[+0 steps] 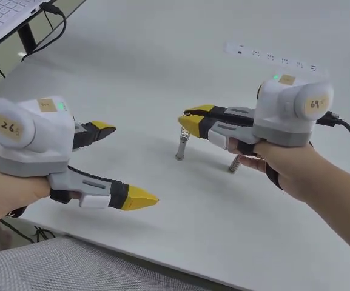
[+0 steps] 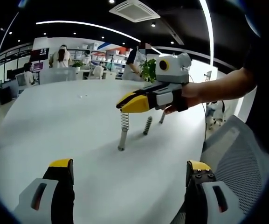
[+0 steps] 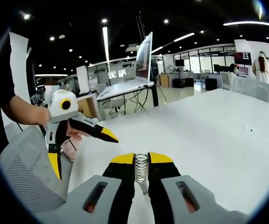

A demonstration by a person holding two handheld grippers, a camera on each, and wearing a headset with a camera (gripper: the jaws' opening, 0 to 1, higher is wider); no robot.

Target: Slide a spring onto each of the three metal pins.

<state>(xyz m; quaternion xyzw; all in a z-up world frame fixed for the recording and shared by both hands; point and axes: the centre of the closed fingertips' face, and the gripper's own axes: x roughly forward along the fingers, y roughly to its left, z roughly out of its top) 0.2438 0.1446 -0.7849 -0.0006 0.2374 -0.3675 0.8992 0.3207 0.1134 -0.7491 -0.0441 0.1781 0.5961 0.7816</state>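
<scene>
My right gripper [image 1: 193, 119] [image 3: 141, 159] is shut on a small steel spring [image 3: 141, 169] held over the top of an upright metal pin [image 1: 181, 147] on the white table [image 1: 162, 66]. The spring sits partway down that pin [image 2: 123, 135]. In the left gripper view two more pins stand behind it, a second pin [image 2: 147, 125] and a third pin [image 2: 162, 117], each wrapped by a spring. One spring-covered pin [image 1: 235, 162] leans just under my right hand. My left gripper [image 1: 123, 162] [image 2: 129, 165] is held open and empty, well to the left of the pins.
A white power strip [image 1: 272, 56] lies at the table's far side. A laptop [image 1: 5, 13] on a stand with a black cable [image 1: 53, 27] is at the back left. A grey mesh chair [image 1: 71, 267] is at the near edge. People stand far off.
</scene>
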